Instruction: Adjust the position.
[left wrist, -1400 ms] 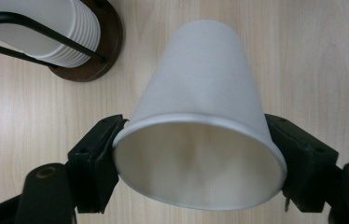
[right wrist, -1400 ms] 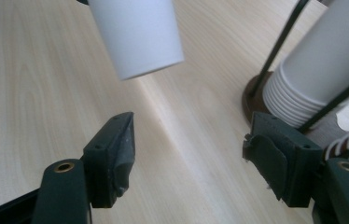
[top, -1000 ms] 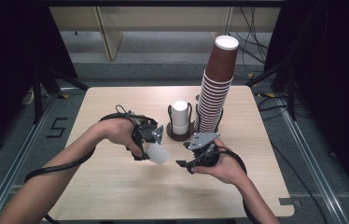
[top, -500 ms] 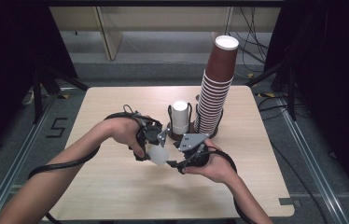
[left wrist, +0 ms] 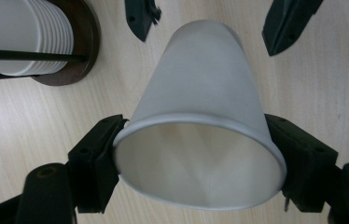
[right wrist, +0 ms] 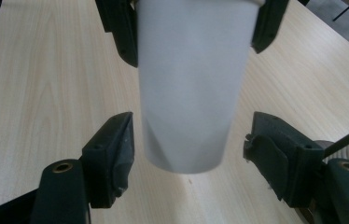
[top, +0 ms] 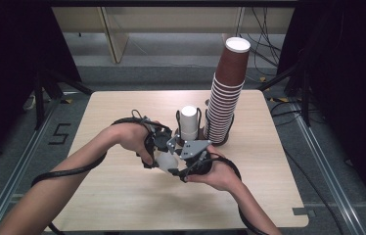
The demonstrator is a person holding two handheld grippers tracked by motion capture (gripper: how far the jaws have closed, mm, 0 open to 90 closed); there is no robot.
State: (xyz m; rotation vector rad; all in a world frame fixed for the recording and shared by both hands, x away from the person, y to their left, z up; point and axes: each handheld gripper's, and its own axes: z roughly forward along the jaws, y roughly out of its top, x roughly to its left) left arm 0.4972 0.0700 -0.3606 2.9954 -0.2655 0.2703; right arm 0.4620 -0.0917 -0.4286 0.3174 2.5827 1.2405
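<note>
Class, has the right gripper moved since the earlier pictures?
Yes. The right gripper has moved left, away from the brown cup stack, toward the white cup.

Bare surface [top: 122,196] lies open near the person's side of both claws. Just beyond them, a white cup holder [top: 189,123] and tall brown cup stack [top: 226,98] block the way.

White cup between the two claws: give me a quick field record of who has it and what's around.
held item: white cup, lying sideways above the table
left claw: shut on the cup's rim
right claw: open, jaws either side of the cup's base, not touching
white cup stack: in a dark wire holder behind the hands
brown cup stack: tall, leaning, at the right of the white stack
</note>
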